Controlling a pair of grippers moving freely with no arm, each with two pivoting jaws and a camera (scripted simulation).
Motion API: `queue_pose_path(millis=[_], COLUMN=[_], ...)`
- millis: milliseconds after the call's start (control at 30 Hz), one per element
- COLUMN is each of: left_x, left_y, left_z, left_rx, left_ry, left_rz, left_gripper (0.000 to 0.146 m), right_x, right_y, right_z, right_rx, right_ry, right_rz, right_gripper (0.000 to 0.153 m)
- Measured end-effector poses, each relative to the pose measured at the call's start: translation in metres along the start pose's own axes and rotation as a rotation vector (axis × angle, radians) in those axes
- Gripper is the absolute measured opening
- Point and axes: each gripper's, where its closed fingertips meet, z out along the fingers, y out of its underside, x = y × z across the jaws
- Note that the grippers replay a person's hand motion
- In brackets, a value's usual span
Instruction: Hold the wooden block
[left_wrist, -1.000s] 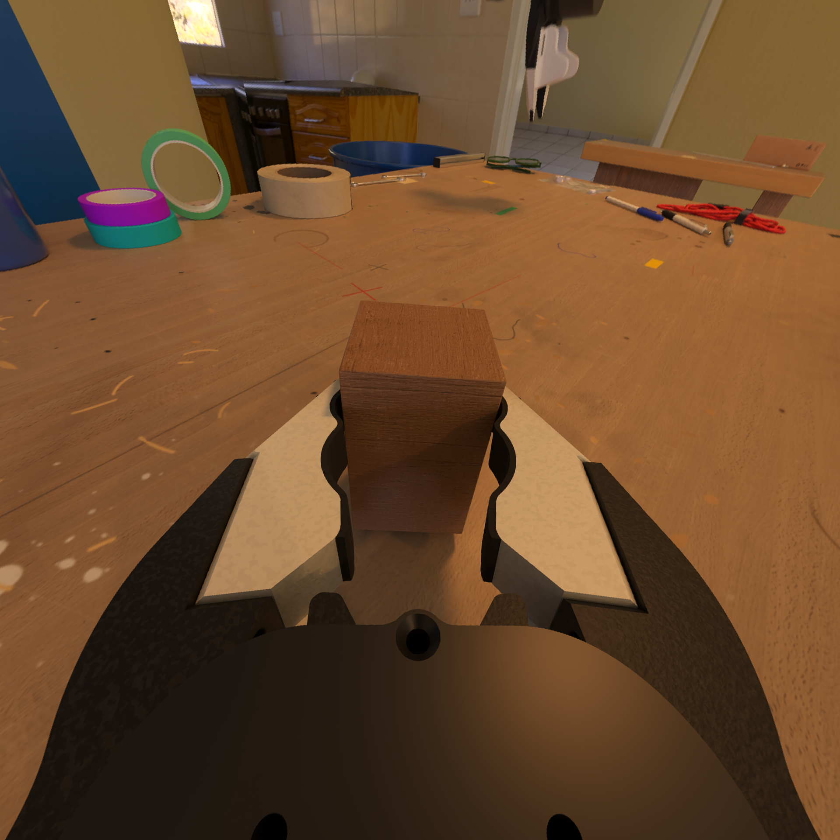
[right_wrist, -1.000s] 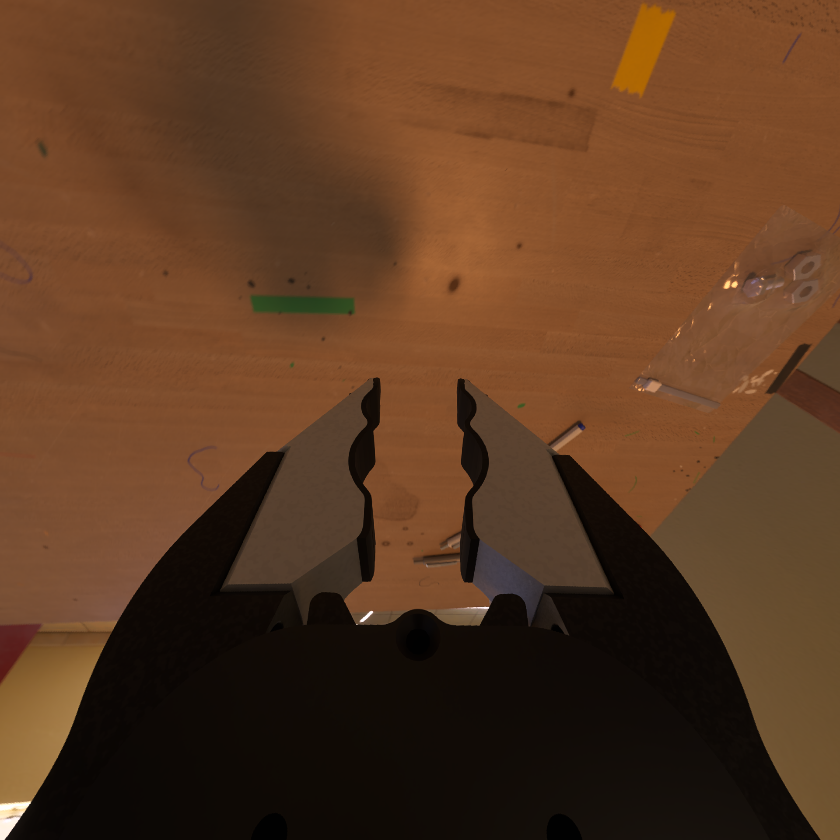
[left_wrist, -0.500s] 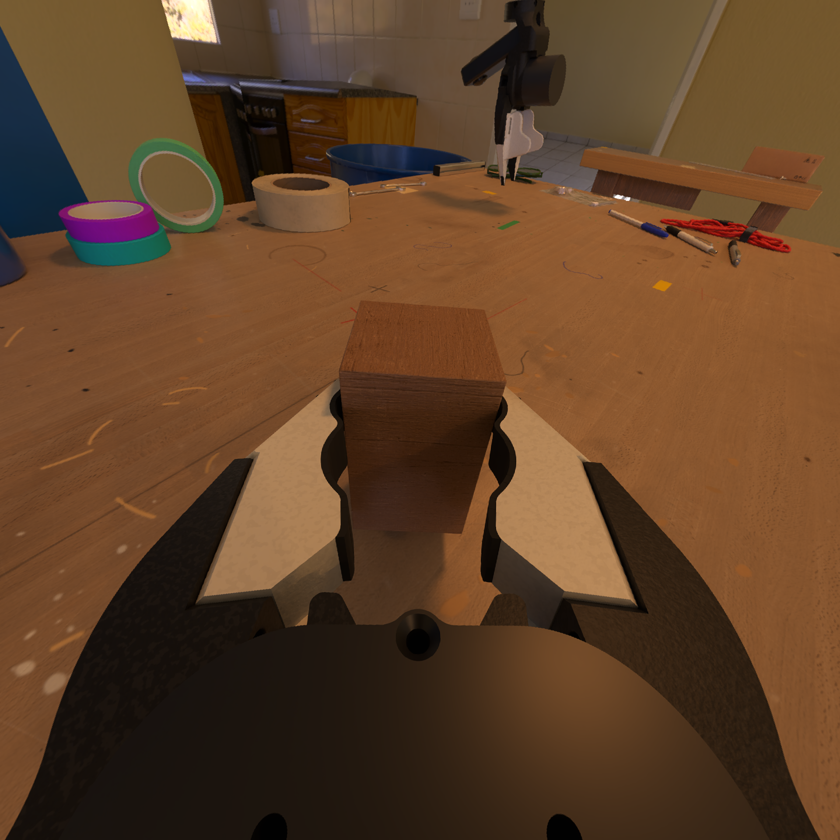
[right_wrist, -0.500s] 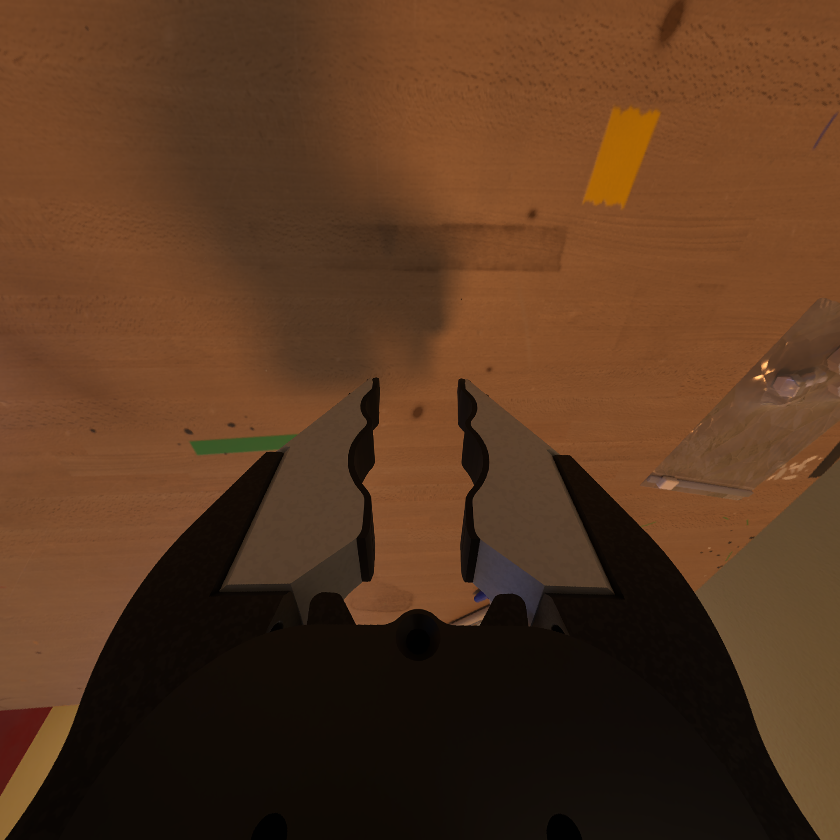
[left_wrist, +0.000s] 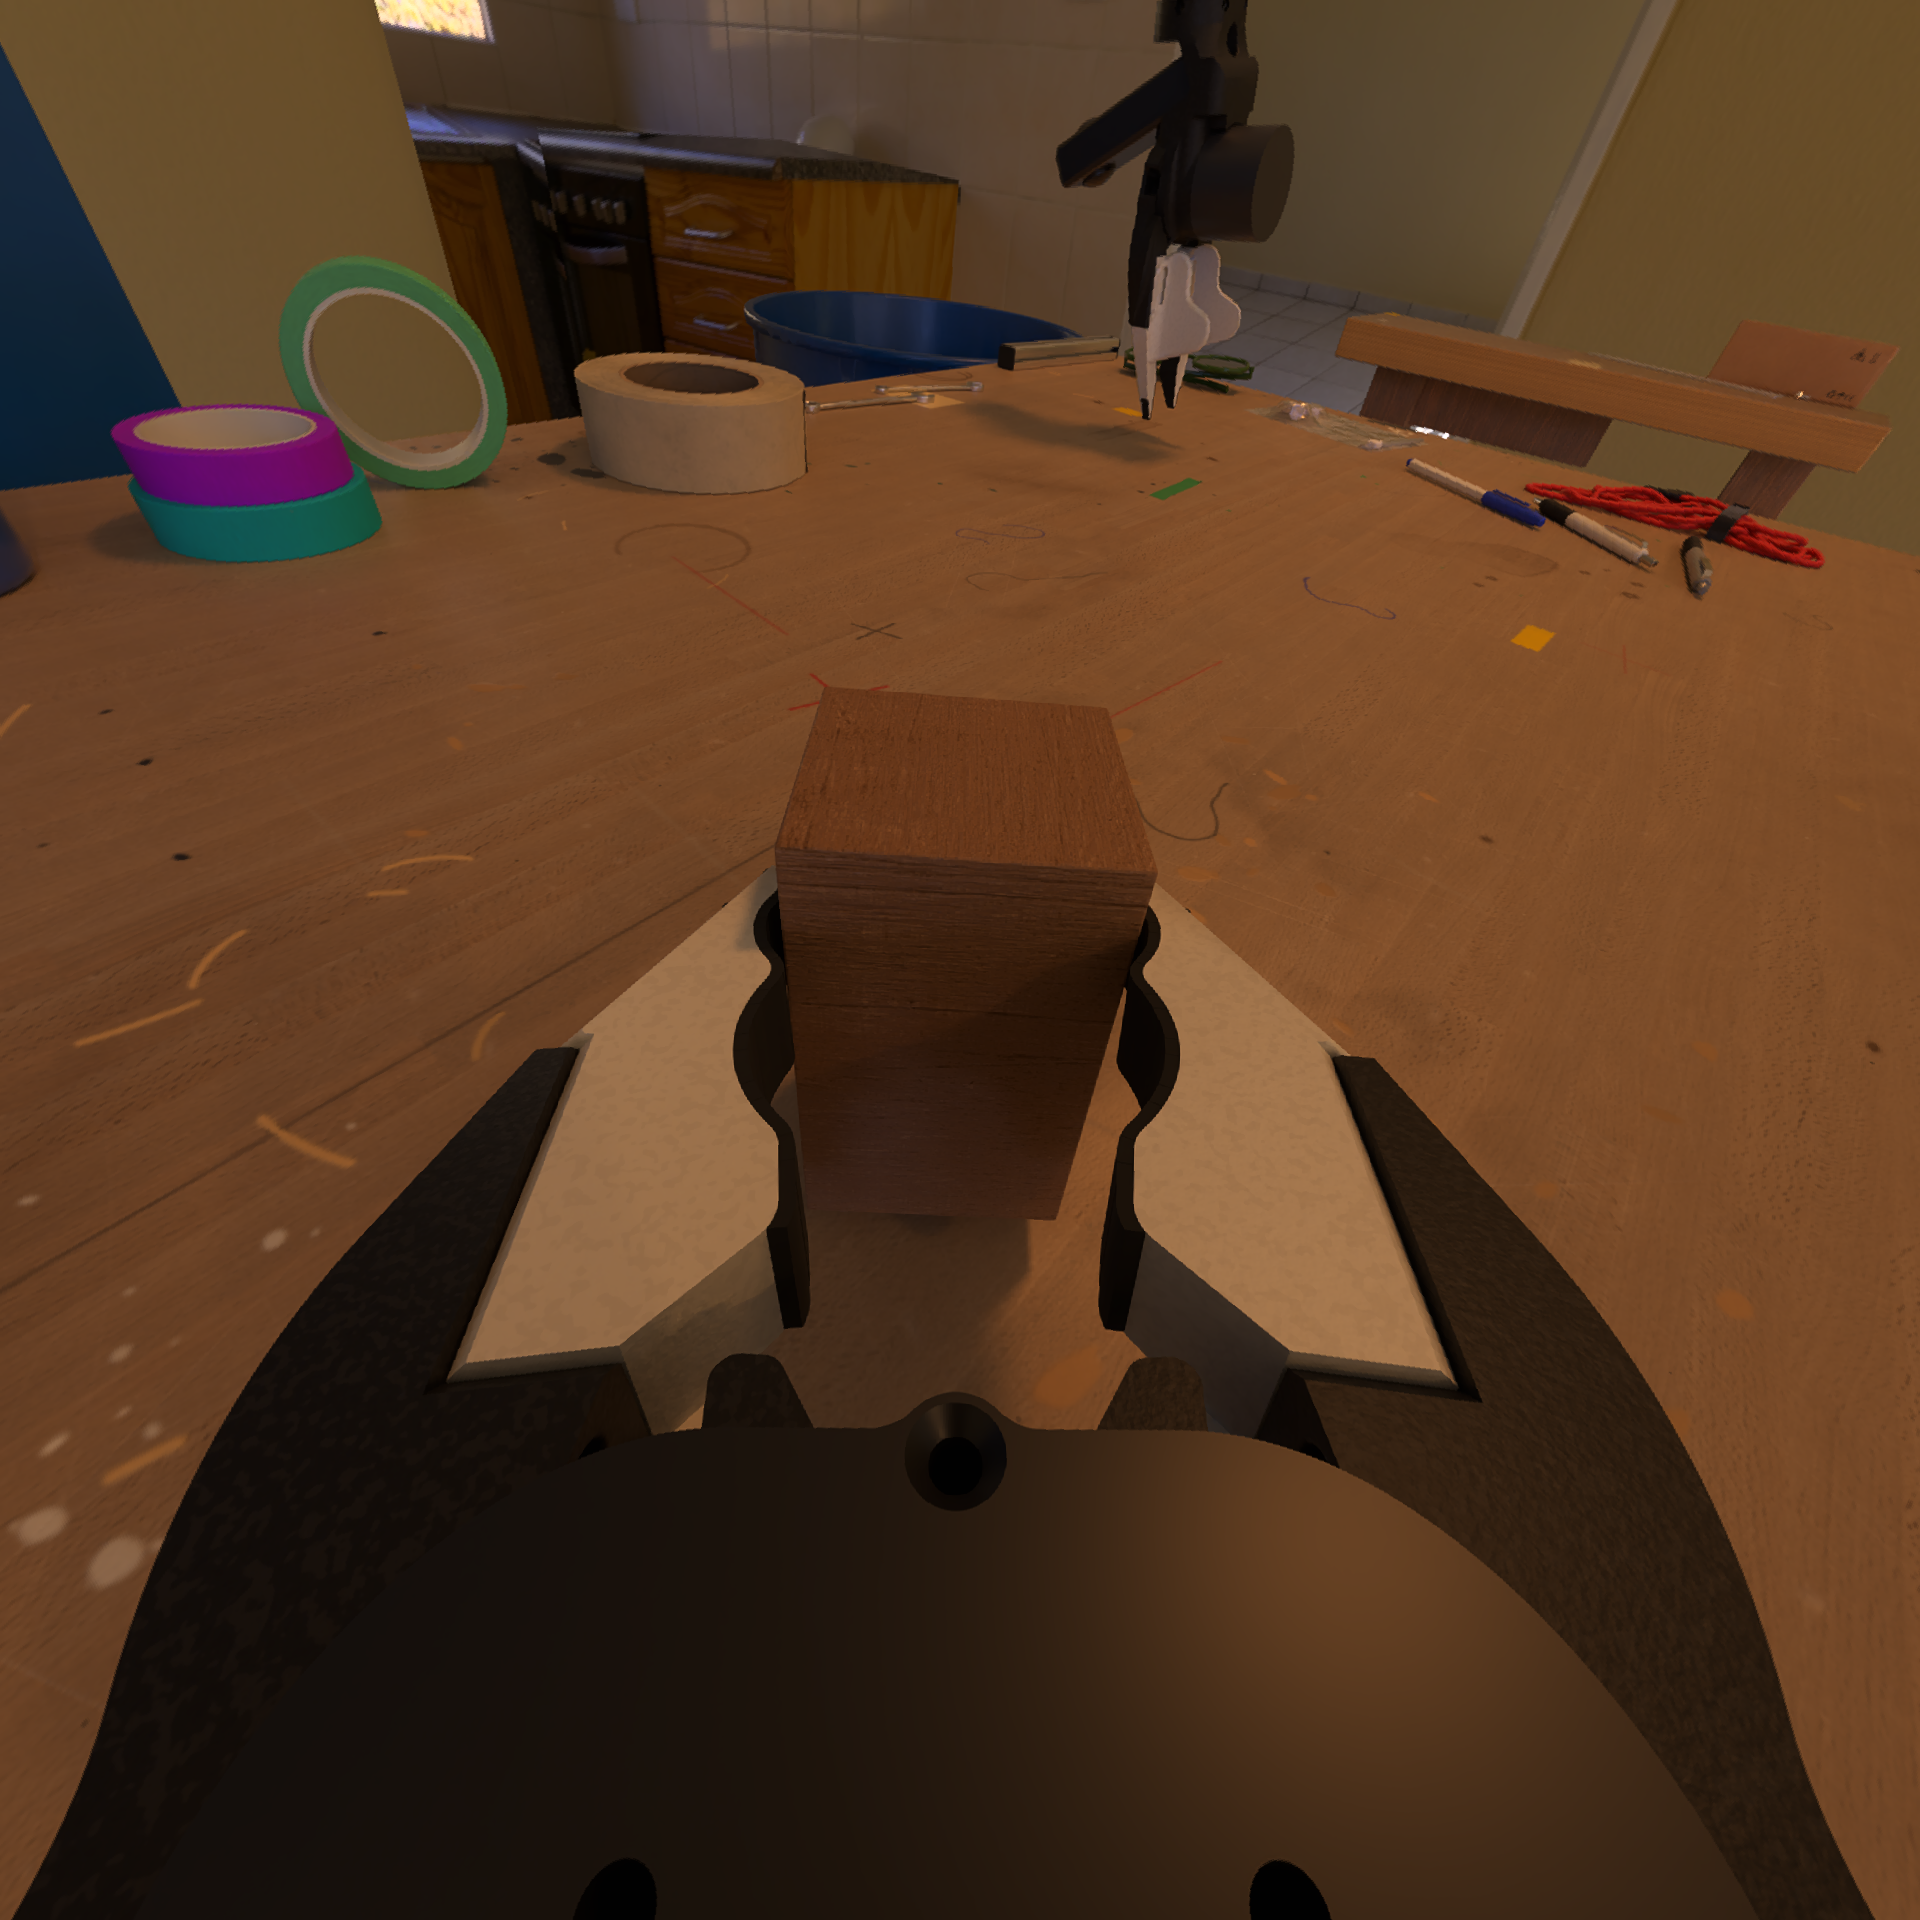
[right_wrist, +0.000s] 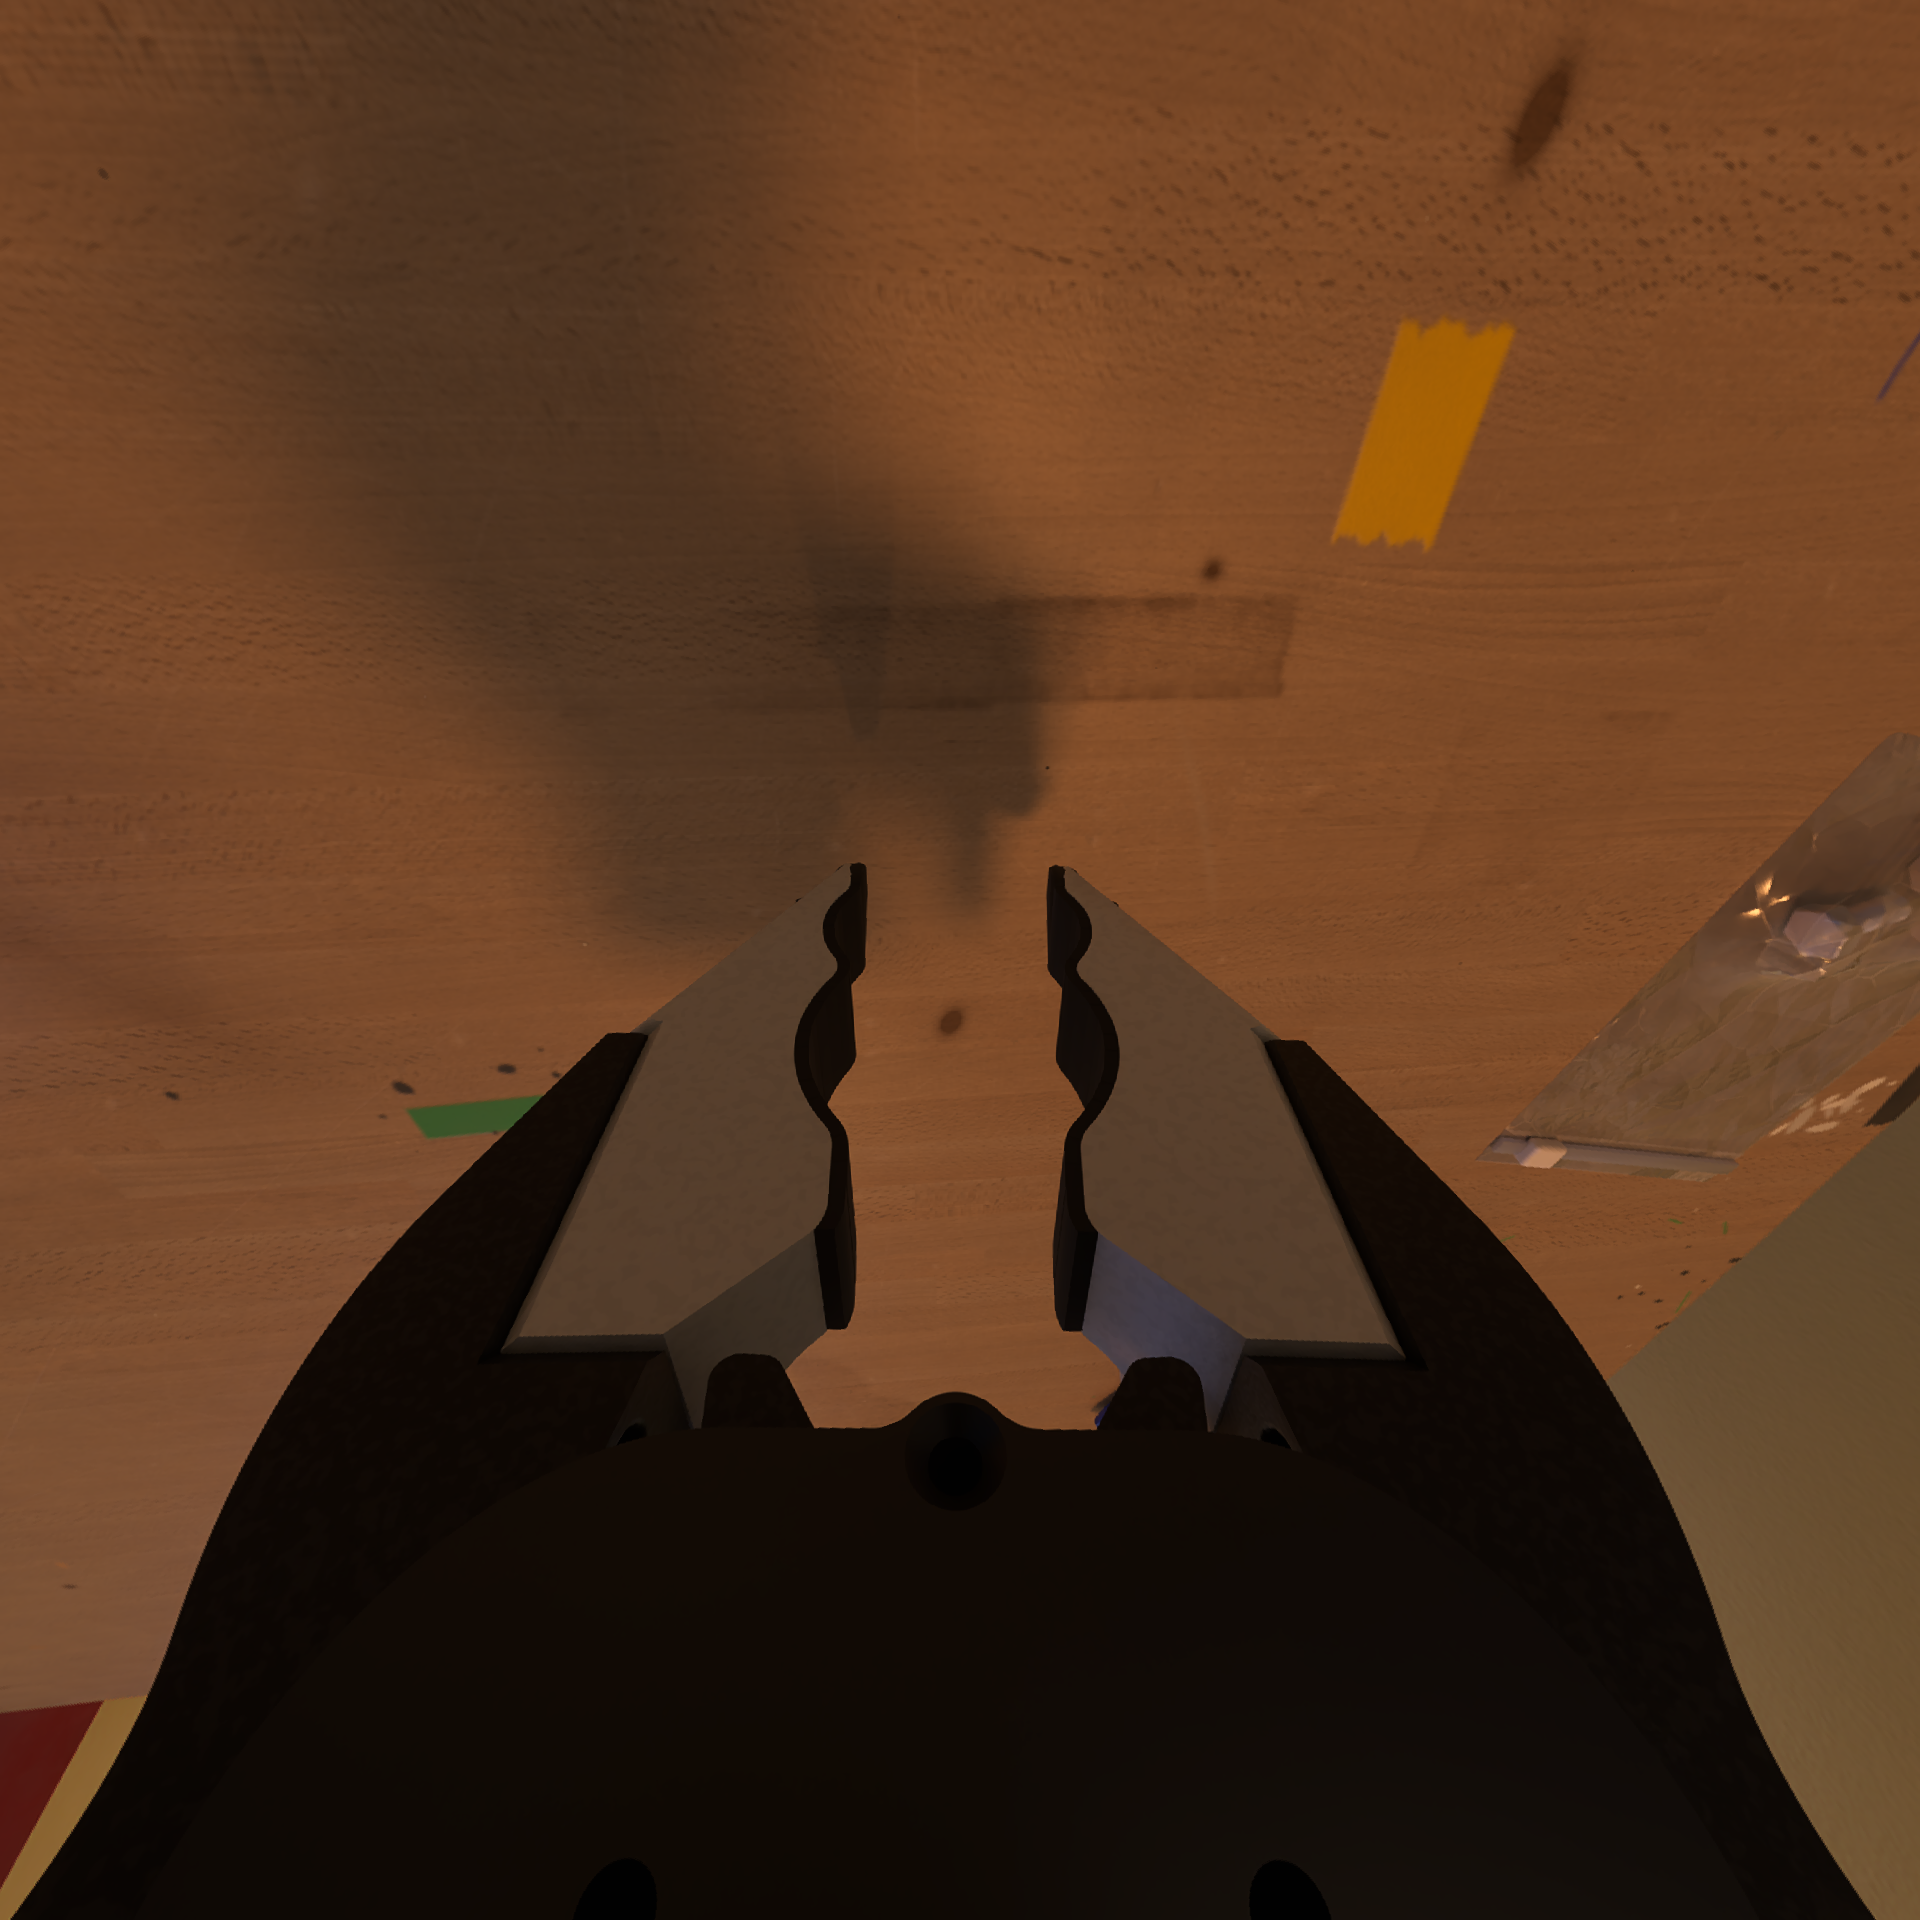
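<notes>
The wooden block is a tall brown block standing upright between the fingers of my left gripper. The left gripper is shut on the block's two sides, low over the wooden table. My right gripper is open and empty. It points straight down at the table, close above it, with its shadow just ahead of the tips. It also shows in the left wrist view, hanging tips-down over the far side of the table, well away from the block.
Tape rolls stand at the far left: purple on teal, an upright green ring and a cream roll. A blue tub sits behind the table. Markers, a red cord and a plank lie far right. A plastic bag and yellow tape lie near the right gripper.
My right gripper has come down toward the table; the yellow tape and bag look larger and nearer. My left gripper stays shut on the block and its view has shifted only slightly.
</notes>
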Motion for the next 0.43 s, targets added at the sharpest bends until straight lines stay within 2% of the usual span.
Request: queue_pose_path(millis=[133,233,433], left_x=[-0.002,-0.002,0.002], left_y=[0.002,0.002,0.002], left_z=[-0.001,-0.002,-0.003], left_rx=[-0.001,0.000,0.004], left_ry=[-0.005,-0.003,0.008], left_rz=[-0.010,-0.010,-0.001], left_gripper=[0.062,0.062,0.062], right_x=[-0.001,0.001,-0.001], right_y=[-0.002,-0.003,-0.002], right_z=[0.004,0.002,-0.015], right_rx=[0.004,0.015,0.051], right_ry=[0.003,0.026,0.013], right_rz=[0.001,0.001,-0.012], right_gripper=[0.036,0.051,0.046])
